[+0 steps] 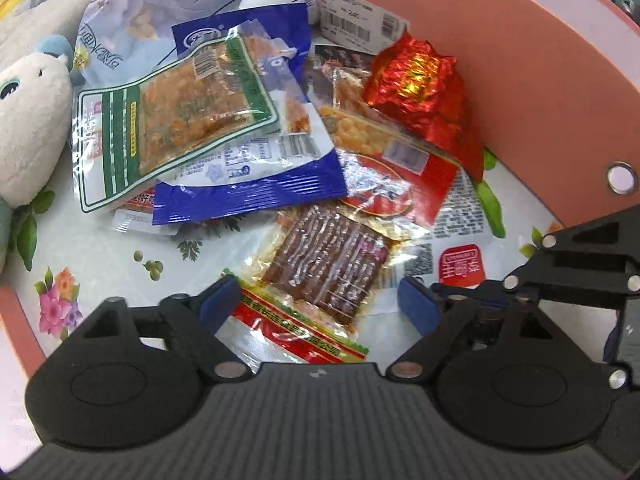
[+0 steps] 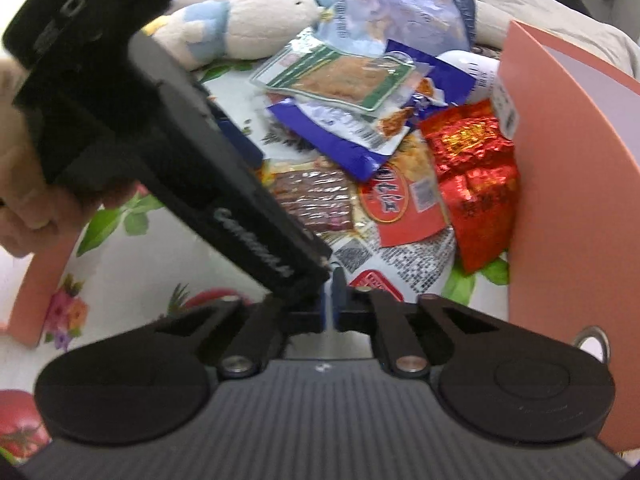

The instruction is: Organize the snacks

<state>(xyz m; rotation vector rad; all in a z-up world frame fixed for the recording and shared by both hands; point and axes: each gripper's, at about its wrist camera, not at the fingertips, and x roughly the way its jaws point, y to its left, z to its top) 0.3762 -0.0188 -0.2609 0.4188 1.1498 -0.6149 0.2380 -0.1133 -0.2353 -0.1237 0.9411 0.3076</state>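
Snacks are lying in a loose heap inside a low pink bin (image 1: 520, 64) whose floor is a flowered cloth (image 1: 100, 256), so the sorting looks well under way, though nothing shows how many packets are waiting outside it. Nearest the left wrist camera, the left gripper (image 1: 320, 304) is pointing steeply down with its blue pads spread wide on either side of a clear packet of brown strips (image 1: 332, 264); the pads are not pressing on it, so this packet is sitting between open jaws rather than being held. Just beside it, the right gripper (image 2: 332, 300) is pinching its jaws together on the thin white edge of a printed white packet (image 2: 404, 264), which is lying flat under the others. A hand (image 2: 28, 204) is gripping the left tool at the frame's edge. Further in, a red peanut bag (image 1: 384, 172) and a crinkled red foil pack (image 1: 420, 84) are resting against the pink wall, while a green-striped pouch (image 1: 172, 120) is lying across a blue bag (image 1: 256, 184). Beyond them a plush toy (image 2: 256, 24) is sitting at the far side.
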